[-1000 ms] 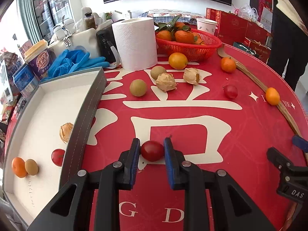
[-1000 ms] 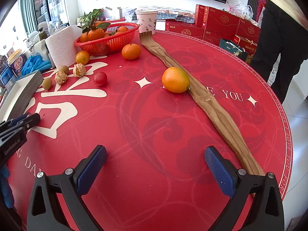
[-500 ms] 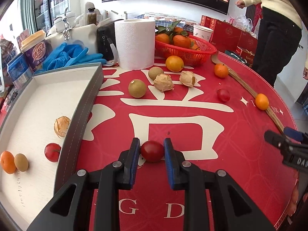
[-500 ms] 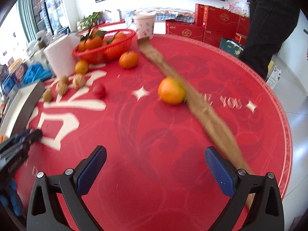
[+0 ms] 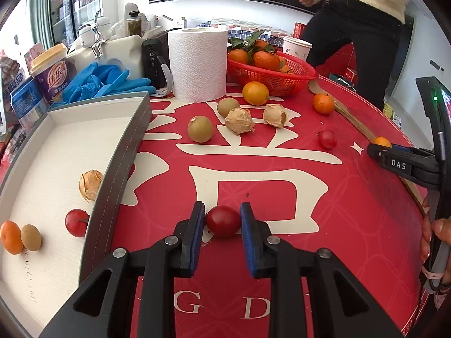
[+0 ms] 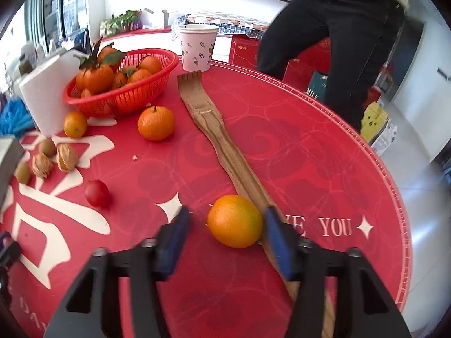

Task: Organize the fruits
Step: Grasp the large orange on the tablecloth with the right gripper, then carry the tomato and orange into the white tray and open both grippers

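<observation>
Left hand-held gripper (image 5: 222, 221) clamps red tomato (image 5: 223, 220); right hand-held gripper (image 6: 225, 232), jaws just closing, brackets orange (image 6: 235, 221), left pad clear.

Ahead of the left fingers (image 5: 194, 233) the surface (image 5: 253, 180) lies bare; the tray wall (image 5: 118, 174) stands left of them.

We see a white paper towel roll (image 5: 198, 64) standing upper centre, crumpled blue rubber gloves (image 5: 104, 80) to its left, a floral paper cup (image 6: 197, 47) and a long wooden backscratcher (image 6: 225, 152) mid-frame.
</observation>
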`<state>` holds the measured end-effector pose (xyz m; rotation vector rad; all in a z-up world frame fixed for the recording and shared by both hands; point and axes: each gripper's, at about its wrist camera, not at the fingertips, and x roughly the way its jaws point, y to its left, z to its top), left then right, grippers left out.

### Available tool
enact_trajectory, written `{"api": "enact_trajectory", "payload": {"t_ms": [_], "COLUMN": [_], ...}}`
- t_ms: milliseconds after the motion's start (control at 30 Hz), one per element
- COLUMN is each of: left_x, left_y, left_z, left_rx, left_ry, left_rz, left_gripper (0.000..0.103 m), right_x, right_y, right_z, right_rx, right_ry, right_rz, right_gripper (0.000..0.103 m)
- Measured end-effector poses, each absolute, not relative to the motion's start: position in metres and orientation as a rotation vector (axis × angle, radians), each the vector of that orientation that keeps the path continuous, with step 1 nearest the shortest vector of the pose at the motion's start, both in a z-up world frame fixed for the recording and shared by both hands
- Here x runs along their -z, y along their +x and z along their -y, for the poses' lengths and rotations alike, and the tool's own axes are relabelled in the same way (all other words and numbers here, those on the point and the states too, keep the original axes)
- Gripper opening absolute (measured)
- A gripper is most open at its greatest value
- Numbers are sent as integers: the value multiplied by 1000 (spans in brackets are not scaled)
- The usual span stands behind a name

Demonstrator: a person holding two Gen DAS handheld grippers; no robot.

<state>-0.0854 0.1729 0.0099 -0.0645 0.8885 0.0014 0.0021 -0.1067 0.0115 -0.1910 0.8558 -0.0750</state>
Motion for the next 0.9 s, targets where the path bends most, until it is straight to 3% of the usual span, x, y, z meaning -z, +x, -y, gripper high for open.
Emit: {"api": "enact_trajectory", "payload": {"t_ms": [567,900], "left_x": [-39,-64], "left_y": [-104,-122], "left_z": [-189,-256], "left_rx": [3,-134], "left_ry": [-123,-227], "left_rz": [-766,-681], "left_gripper": [28,28], "right_x": [-39,-54], "right_y": [-47,-50], "right_z": [75,-5], "right_rx": [-177,-329], "right_ry": [8,-38], "right_rz": [-871,-860], "right_gripper": [38,38]}}
